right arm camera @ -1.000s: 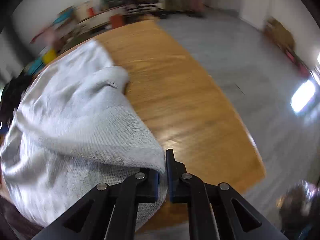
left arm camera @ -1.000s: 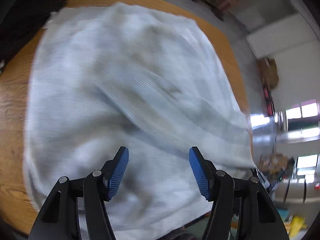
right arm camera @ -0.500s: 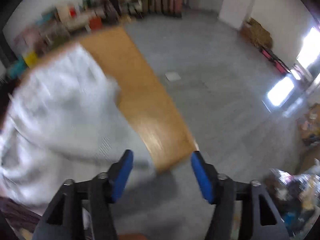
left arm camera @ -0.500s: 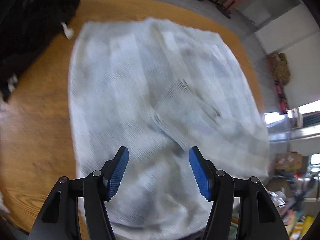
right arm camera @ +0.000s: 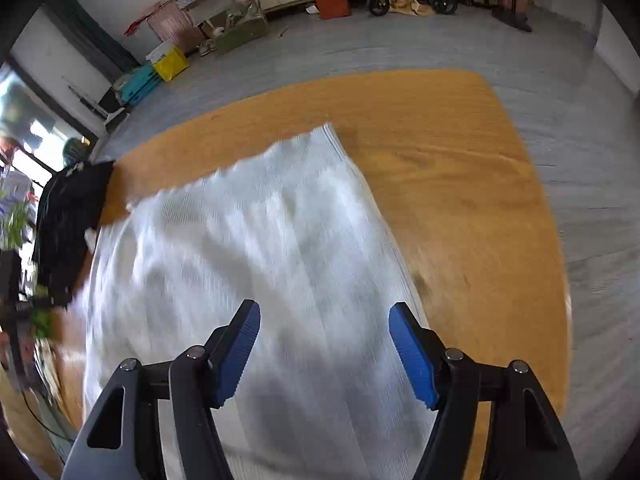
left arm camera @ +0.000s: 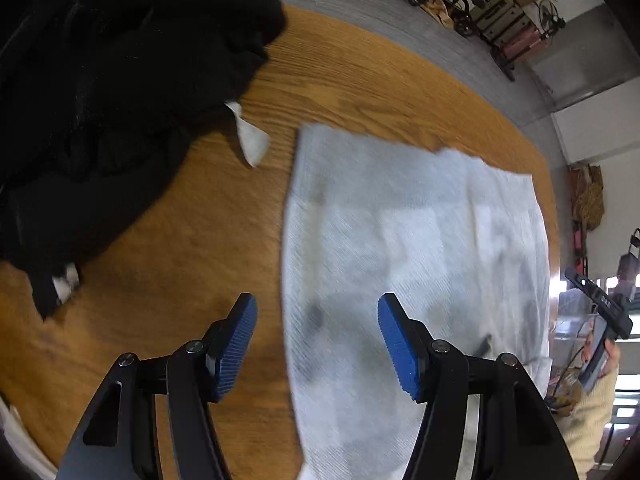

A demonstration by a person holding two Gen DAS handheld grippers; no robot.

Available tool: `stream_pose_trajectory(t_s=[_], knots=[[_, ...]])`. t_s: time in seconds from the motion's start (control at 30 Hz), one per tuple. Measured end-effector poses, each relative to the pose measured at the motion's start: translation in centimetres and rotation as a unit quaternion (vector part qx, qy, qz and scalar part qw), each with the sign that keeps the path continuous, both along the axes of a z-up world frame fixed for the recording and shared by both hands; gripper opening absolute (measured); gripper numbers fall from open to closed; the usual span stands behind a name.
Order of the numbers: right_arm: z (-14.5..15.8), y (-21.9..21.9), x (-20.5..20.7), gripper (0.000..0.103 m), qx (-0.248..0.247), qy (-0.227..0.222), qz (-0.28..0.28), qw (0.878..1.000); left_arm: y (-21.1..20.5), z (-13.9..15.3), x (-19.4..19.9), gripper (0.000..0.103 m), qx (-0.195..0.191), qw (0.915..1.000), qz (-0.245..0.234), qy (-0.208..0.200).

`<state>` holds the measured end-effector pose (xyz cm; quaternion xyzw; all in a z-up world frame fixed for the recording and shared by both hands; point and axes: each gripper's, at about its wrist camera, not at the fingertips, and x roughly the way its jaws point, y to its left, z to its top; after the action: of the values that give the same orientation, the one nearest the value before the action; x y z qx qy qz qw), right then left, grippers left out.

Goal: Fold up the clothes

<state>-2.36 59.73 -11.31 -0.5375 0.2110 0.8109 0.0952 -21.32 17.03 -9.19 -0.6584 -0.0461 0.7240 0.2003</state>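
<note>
A pale grey-white knit garment [left arm camera: 416,264] lies flat and folded on the wooden table [left arm camera: 352,76]. My left gripper [left arm camera: 318,326] hangs open above the garment's left edge, one blue pad over bare wood, the other over cloth, nothing between them. In the right wrist view the same garment [right arm camera: 260,240] spreads below my right gripper [right arm camera: 324,334], which is open and empty above the cloth's near right part. The right gripper's body [left arm camera: 600,312], held by a hand in a cream sleeve, shows at the left view's right edge.
A heap of black clothes [left arm camera: 100,92] with a white tag [left arm camera: 250,140] covers the table's left end; it shows far left as black clothes [right arm camera: 68,220] in the right view. Bare wood [right arm camera: 460,200] lies right of the garment. Boxes, bags and carts line the far wall.
My right gripper let go of the garment's fold and swung back over the cloth with jaws wide. The left gripper slid left to the garment's edge, bringing the black pile into view.
</note>
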Motion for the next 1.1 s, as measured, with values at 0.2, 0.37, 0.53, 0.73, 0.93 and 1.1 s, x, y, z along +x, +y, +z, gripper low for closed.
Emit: stream_pose_trajectory(t_s=[0.2, 0.37, 0.53, 0.73, 0.93, 1.1], knots=[[-1.5, 1.6, -3.5, 0.073, -0.025, 0.017, -0.014, 0.999, -0.4, -2.1, -3.2, 0.064, 0.040, 0.9990, 0.020, 0.001], [-2.1, 3.2, -5.0, 0.076, -0.058, 0.051, -0.043, 0.996, 0.6, -3.7, -5.1, 0.064, 0.067, 0.9973, 0.029, -0.003], [-2.3, 3.6, -5.3, 0.077, -0.060, 0.050, -0.050, 0.996, 1.7, -4.2, -6.3, 0.064, 0.090, 0.9954, 0.033, 0.004], [-2.4, 3.5, -5.9, 0.078, -0.060, 0.053, -0.048, 0.996, 4.4, -4.6, -6.1, 0.036, 0.057, 0.9980, -0.015, 0.023], [-2.7, 3.1, -6.3, 0.078, -0.060, 0.049, -0.040, 0.996, 5.8, -4.8, -4.8, 0.008, 0.024, 0.9986, -0.041, 0.026], [-2.7, 2.9, -7.0, 0.078, -0.022, 0.039, -0.042, 0.998, 5.5, -2.7, -4.2, 0.008, 0.053, 0.9949, -0.028, 0.081]])
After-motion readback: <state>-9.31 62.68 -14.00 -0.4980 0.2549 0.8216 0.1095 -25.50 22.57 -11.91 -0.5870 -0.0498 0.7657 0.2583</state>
